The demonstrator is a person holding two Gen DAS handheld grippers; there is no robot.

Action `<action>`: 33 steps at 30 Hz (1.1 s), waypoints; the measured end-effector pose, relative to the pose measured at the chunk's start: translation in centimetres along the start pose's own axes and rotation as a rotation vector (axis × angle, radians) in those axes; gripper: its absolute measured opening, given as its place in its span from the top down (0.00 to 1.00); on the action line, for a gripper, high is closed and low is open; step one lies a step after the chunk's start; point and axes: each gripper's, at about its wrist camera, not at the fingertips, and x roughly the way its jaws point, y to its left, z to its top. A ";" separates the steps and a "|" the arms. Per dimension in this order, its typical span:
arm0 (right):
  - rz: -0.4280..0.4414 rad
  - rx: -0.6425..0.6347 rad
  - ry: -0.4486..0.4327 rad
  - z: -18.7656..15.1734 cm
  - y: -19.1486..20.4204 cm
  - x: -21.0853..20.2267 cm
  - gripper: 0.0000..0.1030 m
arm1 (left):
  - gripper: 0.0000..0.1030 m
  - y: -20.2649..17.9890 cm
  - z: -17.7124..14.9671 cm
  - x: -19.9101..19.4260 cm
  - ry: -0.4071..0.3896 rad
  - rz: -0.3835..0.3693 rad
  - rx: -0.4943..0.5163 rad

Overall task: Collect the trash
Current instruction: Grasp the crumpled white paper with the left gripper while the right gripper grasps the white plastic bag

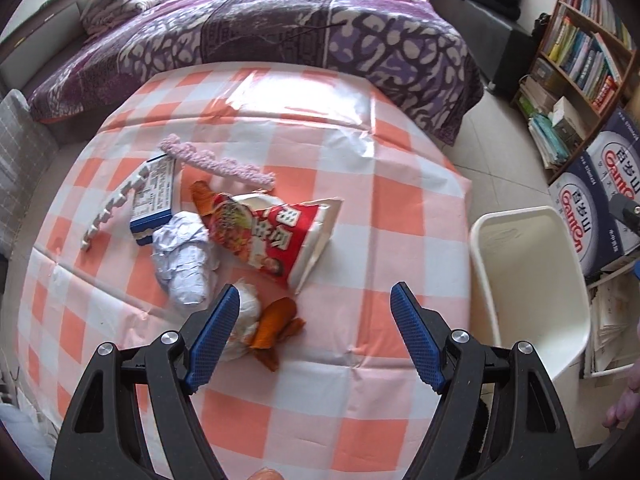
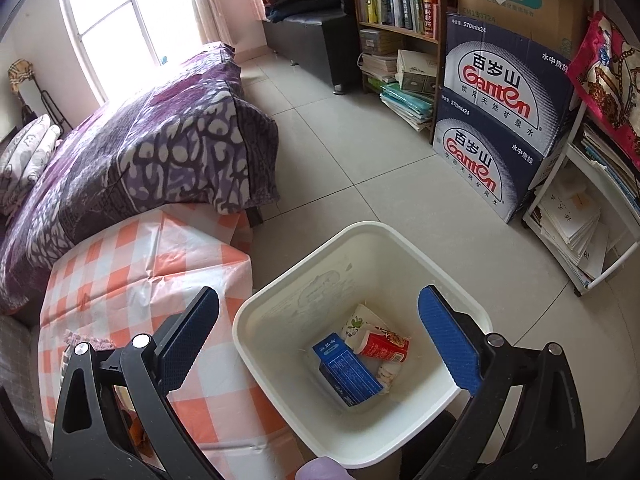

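A glossy, creased plastic tablecloth (image 1: 360, 208) covers the table. The red snack bag (image 1: 276, 236) is shiny foil-like plastic beside a crumpled paper ball (image 1: 184, 256). The bin (image 2: 400, 256) is smooth, matt cream plastic; the gripper pads (image 1: 416, 336) are rough, textured blue.

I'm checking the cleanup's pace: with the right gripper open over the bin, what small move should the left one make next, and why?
Probably ease the left gripper forward and down onto the orange wrapper and close. It is open and empty, that scrap lies nearest on the checked tablecloth, partly beside its left finger. The white bin already holds a blue box, and the right gripper is open above it.
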 end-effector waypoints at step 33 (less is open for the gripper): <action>0.336 -0.526 0.320 -13.4 19.6 2.0 0.28 | 0.56 18.5 -0.2 2.1 0.089 -0.018 -0.322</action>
